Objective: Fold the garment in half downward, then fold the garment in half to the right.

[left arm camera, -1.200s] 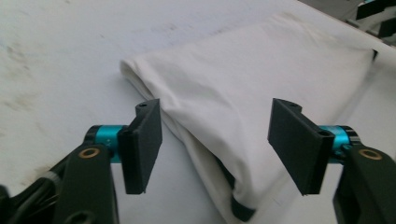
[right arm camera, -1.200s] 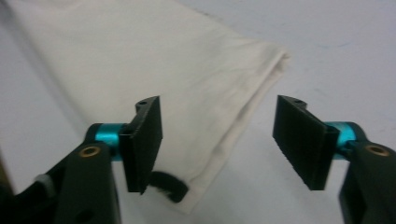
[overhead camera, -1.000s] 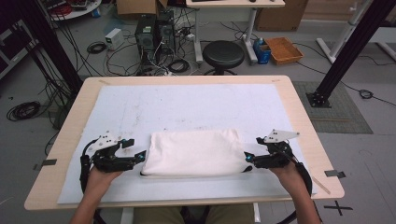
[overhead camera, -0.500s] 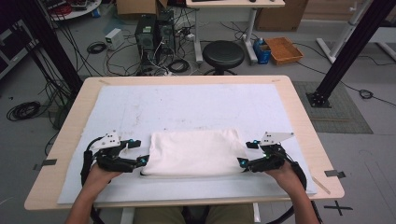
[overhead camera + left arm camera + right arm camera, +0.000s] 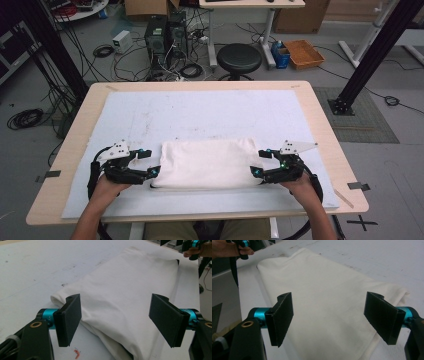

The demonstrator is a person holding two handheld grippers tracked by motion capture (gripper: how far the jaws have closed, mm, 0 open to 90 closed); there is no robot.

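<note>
Lying flat on the white mat point(image 5: 200, 115), toward the mat's near edge: a folded white cloth point(image 5: 207, 162), long axis running side to side along that edge, short ends pointing at the two grippers. Folded layers showing at the cloth's near edge, where a dark gap opens under the top layer.

Hovering at the cloth's left end: left gripper point(image 5: 150, 172), jaws standing wide apart, gripping nothing, pointing along the cloth's length. In the left gripper view, cloth point(image 5: 125, 302) stretching away between the jaws toward the far hand.

Hovering at the cloth's right end: right gripper point(image 5: 257, 170), jaws likewise spread wide, holding nothing, facing the cloth's short end. In the right gripper view, cloth point(image 5: 324, 302) reaching away lengthwise between the jaws.

Around the mat: bare wooden table point(image 5: 320, 125) rim.
</note>
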